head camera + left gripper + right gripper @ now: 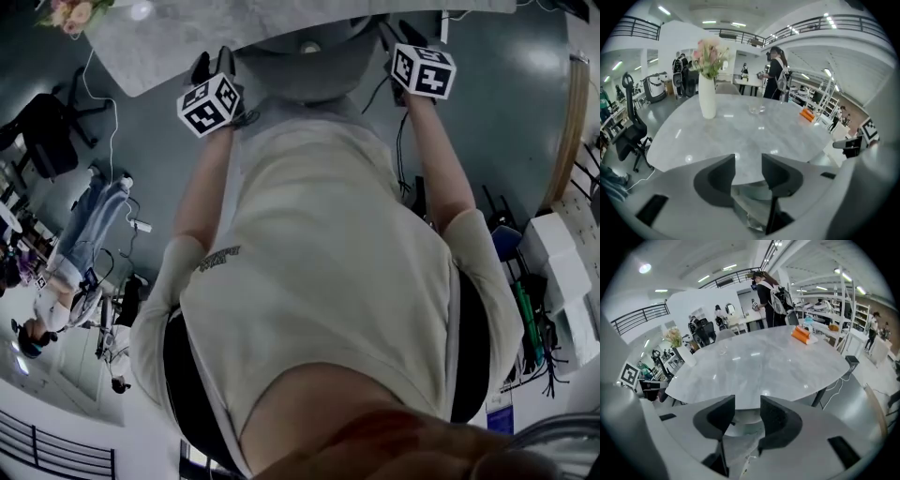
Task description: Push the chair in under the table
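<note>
Chair (309,70): between both tools, partly under the far worktop (169,47).
Left hand-held gripper (748,161): jaws apart, empty.
Right hand-held gripper (747,401): jaws apart, empty.

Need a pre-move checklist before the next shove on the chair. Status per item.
1. Left gripper jaws apart, nothing between: ok.
2. Right gripper jaws apart, nothing between: ok.
3. Chair centred between both grippers, at the table edge: ok.
4. Grippers touching the chair: cannot tell.
5. Chair fully under the table: cannot tell.
6. Vase upright, back from the near edge: ok.
</note>
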`<state>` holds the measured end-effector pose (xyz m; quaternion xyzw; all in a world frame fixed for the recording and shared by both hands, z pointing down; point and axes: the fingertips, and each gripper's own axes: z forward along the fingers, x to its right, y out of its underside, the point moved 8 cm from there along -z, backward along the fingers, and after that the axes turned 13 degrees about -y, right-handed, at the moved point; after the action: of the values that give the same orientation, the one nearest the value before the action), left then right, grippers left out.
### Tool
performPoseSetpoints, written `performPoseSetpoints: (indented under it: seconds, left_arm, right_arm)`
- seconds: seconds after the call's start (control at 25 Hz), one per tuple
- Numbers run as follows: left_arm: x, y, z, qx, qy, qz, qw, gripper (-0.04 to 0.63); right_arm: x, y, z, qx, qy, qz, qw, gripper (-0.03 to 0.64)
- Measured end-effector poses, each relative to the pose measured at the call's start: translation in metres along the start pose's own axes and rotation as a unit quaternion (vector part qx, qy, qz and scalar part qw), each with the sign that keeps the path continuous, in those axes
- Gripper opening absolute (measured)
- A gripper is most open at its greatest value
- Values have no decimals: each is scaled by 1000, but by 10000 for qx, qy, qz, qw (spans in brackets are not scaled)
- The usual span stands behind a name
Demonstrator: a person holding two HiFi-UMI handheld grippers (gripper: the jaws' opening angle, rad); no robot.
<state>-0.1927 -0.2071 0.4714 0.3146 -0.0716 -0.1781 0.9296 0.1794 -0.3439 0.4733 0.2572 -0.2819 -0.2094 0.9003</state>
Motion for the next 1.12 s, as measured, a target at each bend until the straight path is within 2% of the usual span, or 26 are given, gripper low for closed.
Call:
performPoseSetpoints:
  seconds: [0.24, 0.4, 0.52, 0.64, 0.8, 1.0, 1.12]
  left_arm:
    - [6, -45, -47, 945, 214, -42, 9953, 158]
    - [10, -66, -85, 1490, 380, -37, 9881, 153]
    - [10, -87, -113, 1834, 592, -224, 9810, 153]
    - [10, -112, -137, 2274, 707, -209, 9710, 153]
    - [23, -137, -176, 3073, 609, 464, 9485, 153]
    - [31, -155, -212, 3390, 888, 510, 9352, 153]
    - [32, -167, -239, 3731, 914, 687, 9207, 147]
  right_arm:
    - [-50, -42, -29, 654, -184, -709, 9952, 158]
    - [-88, -68, -57, 1127, -465, -1067, 9868, 152]
    - [-117, -89, -80, 1490, -671, -1330, 9775, 141]
    - [-144, -108, -99, 1784, -824, -1615, 9671, 138]
    - [-176, -125, -132, 2159, -861, -1990, 9520, 138]
    - [-207, -142, -168, 2618, -944, -2321, 9320, 136]
    - [-223, -150, -188, 2868, -971, -2426, 9217, 129]
